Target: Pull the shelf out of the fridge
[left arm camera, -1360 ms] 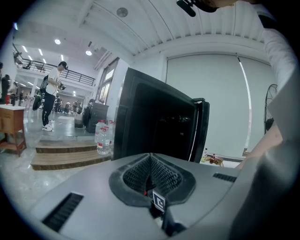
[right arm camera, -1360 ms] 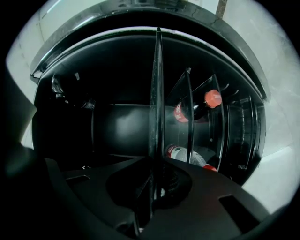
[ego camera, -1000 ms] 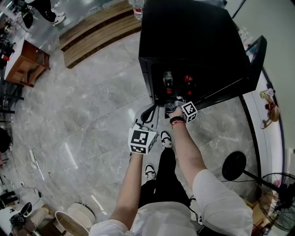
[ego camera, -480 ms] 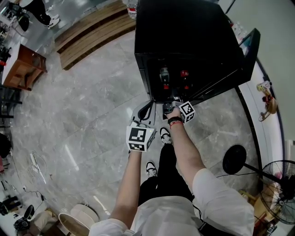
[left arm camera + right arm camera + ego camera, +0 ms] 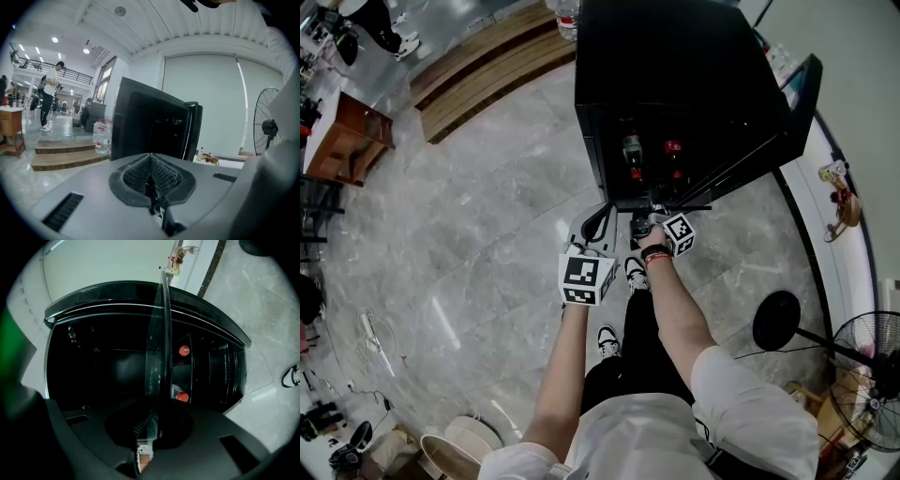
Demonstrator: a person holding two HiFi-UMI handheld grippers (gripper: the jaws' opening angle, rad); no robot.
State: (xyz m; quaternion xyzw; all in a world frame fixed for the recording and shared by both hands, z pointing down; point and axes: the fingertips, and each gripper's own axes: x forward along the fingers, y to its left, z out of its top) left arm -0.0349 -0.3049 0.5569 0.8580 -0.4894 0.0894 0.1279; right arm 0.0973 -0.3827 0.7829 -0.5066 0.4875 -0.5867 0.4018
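Fridge shelf partly out, one-claw grip on glass.
Black fridge (image 5: pixel 675 75) stood open; glass shelf (image 5: pixel 157 357) lay flat, front edge toward the person, long axis running back into the cavity. Red-capped bottles (image 5: pixel 184 350) sat close beside it. Right claw (image 5: pixel 154 427) was clamped on the shelf's front edge; left claw (image 5: pixel 151 180) was closed, empty. Risk: off-centre pull could skew and jam it, or the thin glass slip and drop.

The head view looks steeply down on the fridge (image 5: pixel 675 75). Both gripper views face it, the right one close.
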